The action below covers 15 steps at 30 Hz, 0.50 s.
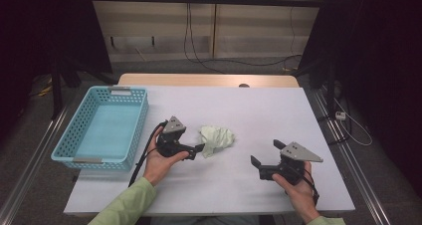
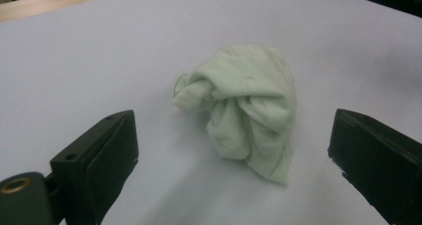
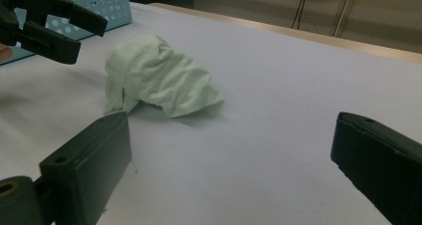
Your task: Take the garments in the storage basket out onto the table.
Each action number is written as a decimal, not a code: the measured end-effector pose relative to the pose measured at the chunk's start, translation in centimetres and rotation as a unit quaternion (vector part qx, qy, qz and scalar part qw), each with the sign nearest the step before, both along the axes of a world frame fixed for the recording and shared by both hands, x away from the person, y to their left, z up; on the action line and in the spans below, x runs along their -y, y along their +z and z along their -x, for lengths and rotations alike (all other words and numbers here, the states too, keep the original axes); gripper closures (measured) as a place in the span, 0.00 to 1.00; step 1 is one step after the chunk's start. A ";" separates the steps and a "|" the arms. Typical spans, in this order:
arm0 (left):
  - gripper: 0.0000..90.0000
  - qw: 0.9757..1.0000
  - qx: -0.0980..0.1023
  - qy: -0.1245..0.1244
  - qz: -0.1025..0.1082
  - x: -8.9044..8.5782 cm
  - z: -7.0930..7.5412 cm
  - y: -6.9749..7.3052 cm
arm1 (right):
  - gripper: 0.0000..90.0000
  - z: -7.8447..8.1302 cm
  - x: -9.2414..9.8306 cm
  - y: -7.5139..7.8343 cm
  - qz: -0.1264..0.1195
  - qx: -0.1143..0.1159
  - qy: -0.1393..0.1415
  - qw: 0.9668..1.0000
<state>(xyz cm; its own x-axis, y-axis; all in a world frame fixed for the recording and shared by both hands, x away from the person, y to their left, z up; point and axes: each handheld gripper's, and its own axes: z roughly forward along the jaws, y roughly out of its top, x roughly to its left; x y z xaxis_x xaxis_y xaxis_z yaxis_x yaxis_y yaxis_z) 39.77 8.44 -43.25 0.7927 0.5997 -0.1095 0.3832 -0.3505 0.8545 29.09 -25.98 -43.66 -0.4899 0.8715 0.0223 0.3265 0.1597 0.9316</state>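
Note:
A crumpled pale green cloth [image 1: 217,139] lies on the white table top [image 1: 259,110] near its middle. My left gripper [image 1: 198,145] is open, held in a hand just left of the cloth, its jaws pointing at it and close to its near edge. In the left gripper view the cloth [image 2: 244,105] sits ahead between the two black fingers [image 2: 99,155], untouched. My right gripper [image 1: 266,153] is open too, low over the table to the right of the cloth, empty. From the right gripper view the cloth [image 3: 159,78] lies ahead at the left, with the left gripper [image 3: 74,31] beside it.
A light blue perforated plastic basket [image 1: 134,123] with nothing in it stands at the table's left side, close behind the left hand. Cables trail on the floor beyond the far edge. Dark curtains flank the table on both sides.

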 end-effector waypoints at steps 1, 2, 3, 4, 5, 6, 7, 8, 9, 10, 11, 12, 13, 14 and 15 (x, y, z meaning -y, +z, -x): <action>0.06 1.000 0.000 0.002 0.000 -0.1 0.1 0.1 | 0.02 -0.1 -0.2 0.0 0.003 0.001 0.003 1.000; 0.06 1.000 0.000 0.001 -0.002 -0.1 0.3 0.1 | 0.02 -0.2 -0.4 -0.1 0.006 0.000 0.006 1.000; 0.06 1.000 0.000 0.001 -0.002 -0.1 0.3 0.1 | 0.02 -0.2 -0.4 -0.1 0.006 0.000 0.006 1.000; 0.06 1.000 0.004 0.000 -0.003 -0.3 0.5 0.2 | 0.02 -0.3 -0.6 -0.1 0.008 0.002 0.011 1.000; 0.05 1.000 0.011 0.000 -0.006 -0.4 0.7 0.2 | 0.02 -0.4 -1.0 -0.1 0.007 0.002 0.019 1.000; 0.05 1.000 0.016 0.002 -0.011 -0.4 1.0 0.2 | 0.02 -0.5 -1.2 -0.1 0.007 0.002 0.022 1.000; 0.05 0.999 0.028 0.009 -0.018 -0.7 1.4 0.4 | 0.02 -0.5 -1.3 -0.1 0.008 0.002 0.025 1.000; 0.05 0.999 0.030 0.014 -0.017 -0.9 1.6 0.4 | 0.02 -0.5 -1.5 -0.1 0.008 0.001 0.027 1.000; 0.05 0.999 0.030 0.014 -0.017 -0.9 1.6 0.4 | 0.02 -0.6 -1.7 -0.1 0.009 0.001 0.029 1.000; 0.05 1.000 0.021 0.019 -0.010 -1.4 1.8 0.4 | 0.02 -0.6 -1.9 -0.1 0.010 0.000 0.032 0.999; 0.04 0.999 0.022 0.021 -0.009 -1.6 1.9 0.4 | 0.02 -0.6 -2.0 -0.1 0.011 -0.001 0.035 0.999; 0.04 0.999 0.024 0.024 -0.011 -1.7 2.0 0.4 | 0.03 -0.7 -2.2 -0.2 0.012 -0.002 0.038 0.999; 0.04 0.999 0.024 0.024 -0.011 -1.7 2.0 0.4 | 0.03 -0.7 -2.2 -0.2 0.012 -0.002 0.038 0.999; 0.04 0.999 0.029 0.026 -0.012 -2.1 2.4 0.3 | 0.03 -1.0 -2.7 -0.2 0.015 -0.003 0.046 0.999; 0.04 0.999 0.032 0.029 -0.013 -2.3 2.5 0.3 | 0.03 -1.1 -2.9 -0.3 0.016 -0.003 0.048 0.999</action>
